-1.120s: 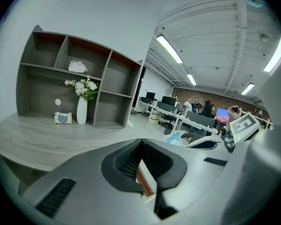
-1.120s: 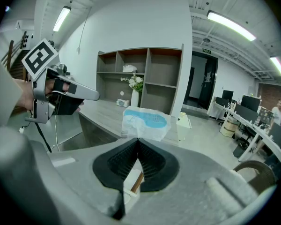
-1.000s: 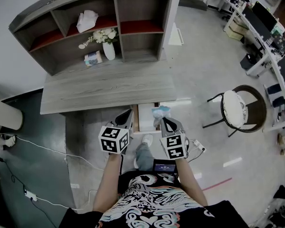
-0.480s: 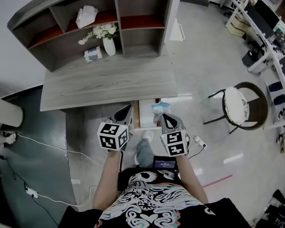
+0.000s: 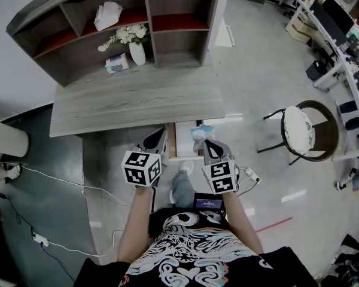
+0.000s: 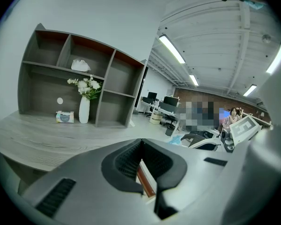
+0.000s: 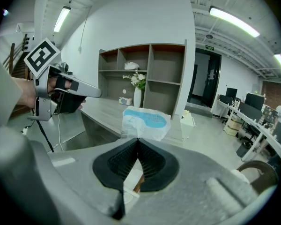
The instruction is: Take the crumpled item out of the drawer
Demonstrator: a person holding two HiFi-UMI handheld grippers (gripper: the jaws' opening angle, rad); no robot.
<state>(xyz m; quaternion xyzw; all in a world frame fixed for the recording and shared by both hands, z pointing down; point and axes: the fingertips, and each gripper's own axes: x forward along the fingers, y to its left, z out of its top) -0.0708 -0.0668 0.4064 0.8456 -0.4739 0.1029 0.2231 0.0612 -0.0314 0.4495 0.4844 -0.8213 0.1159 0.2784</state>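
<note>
My right gripper (image 5: pixel 206 143) (image 7: pixel 138 139) is shut on the crumpled item (image 5: pixel 200 131) (image 7: pixel 145 123), a white and blue wad that sticks out past its tips. It holds the wad above the open drawer (image 5: pixel 182 143), which juts from under the grey desk (image 5: pixel 137 103). A hand's width to the left, my left gripper (image 5: pixel 158 139) (image 6: pixel 141 141) is shut with nothing between its pads. The right gripper view also shows the left gripper (image 7: pixel 77 90), at the left beside the desk edge.
A grey shelf unit (image 5: pixel 185 11) stands at the back of the desk with a white vase of flowers (image 5: pixel 136 52), a tissue pack (image 5: pixel 116 63) and a white cloth (image 5: pixel 107 14). A round chair (image 5: pixel 302 133) stands to the right. Cables (image 5: pixel 60 187) lie on the floor.
Almost nothing: the head view has shifted slightly. Both grippers stay by the drawer, and the right one still holds the wad.
</note>
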